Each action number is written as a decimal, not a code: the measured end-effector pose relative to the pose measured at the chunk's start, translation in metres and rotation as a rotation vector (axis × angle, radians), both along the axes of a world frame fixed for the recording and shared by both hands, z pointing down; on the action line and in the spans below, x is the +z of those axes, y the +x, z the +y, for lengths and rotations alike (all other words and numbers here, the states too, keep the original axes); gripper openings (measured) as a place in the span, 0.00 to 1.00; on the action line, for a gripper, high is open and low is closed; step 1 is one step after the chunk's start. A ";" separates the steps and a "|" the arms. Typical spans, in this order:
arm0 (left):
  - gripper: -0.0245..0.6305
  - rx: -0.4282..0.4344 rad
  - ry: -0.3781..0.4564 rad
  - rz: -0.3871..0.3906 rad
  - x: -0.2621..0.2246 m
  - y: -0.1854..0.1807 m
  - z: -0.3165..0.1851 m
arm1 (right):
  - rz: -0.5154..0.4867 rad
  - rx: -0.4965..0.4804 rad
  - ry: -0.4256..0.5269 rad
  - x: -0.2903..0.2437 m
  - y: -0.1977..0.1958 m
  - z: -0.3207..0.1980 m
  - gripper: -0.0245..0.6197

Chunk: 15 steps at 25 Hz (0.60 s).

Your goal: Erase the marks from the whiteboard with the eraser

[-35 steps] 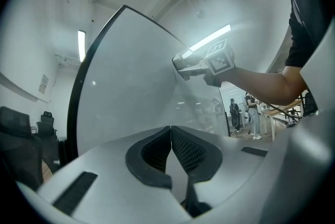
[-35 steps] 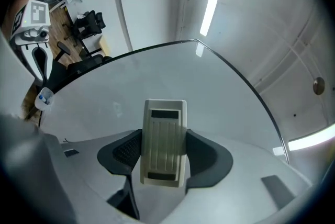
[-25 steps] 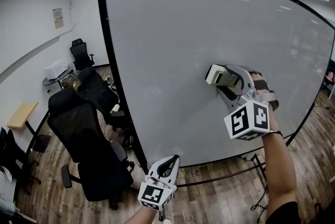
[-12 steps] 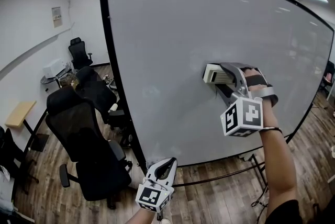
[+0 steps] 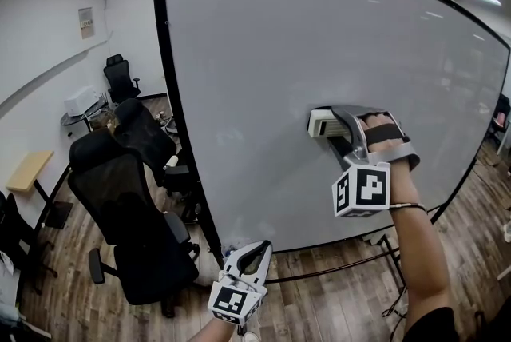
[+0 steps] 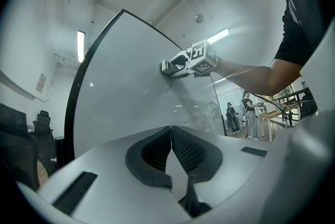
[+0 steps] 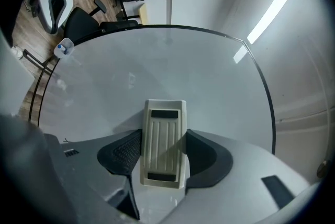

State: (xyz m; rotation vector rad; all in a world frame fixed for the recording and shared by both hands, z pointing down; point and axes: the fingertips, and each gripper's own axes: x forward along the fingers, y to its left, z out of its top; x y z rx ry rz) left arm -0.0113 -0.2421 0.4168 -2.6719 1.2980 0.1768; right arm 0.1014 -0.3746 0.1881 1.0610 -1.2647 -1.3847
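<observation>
A large black-framed whiteboard [image 5: 263, 53] stands upright before me; I see no marks on its surface. My right gripper [image 5: 323, 123] is shut on a cream ribbed eraser [image 5: 322, 123], pressed against the board right of centre. In the right gripper view the eraser [image 7: 163, 142] sits clamped between the two dark pads, its end on the whiteboard [image 7: 157, 68]. My left gripper [image 5: 261, 249] hangs low by the board's bottom edge, jaws shut on nothing. From the left gripper view the closed left gripper [image 6: 170, 131] points up at the whiteboard [image 6: 125, 76] and the right gripper [image 6: 170, 67].
Black office chairs [image 5: 128, 212] crowd the floor left of the board. A small wooden table [image 5: 28, 171] and a low shelf with a white box [image 5: 80, 102] stand by the left wall. The board's stand legs [image 5: 383, 252] reach over the wood floor at lower right.
My right gripper has slid the eraser slightly left and down across the board. The left gripper has stayed near the bottom edge.
</observation>
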 end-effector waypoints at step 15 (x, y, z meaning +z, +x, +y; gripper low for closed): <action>0.07 0.003 0.042 -0.046 -0.008 0.007 0.011 | 0.086 0.023 -0.024 0.038 -0.004 0.000 0.46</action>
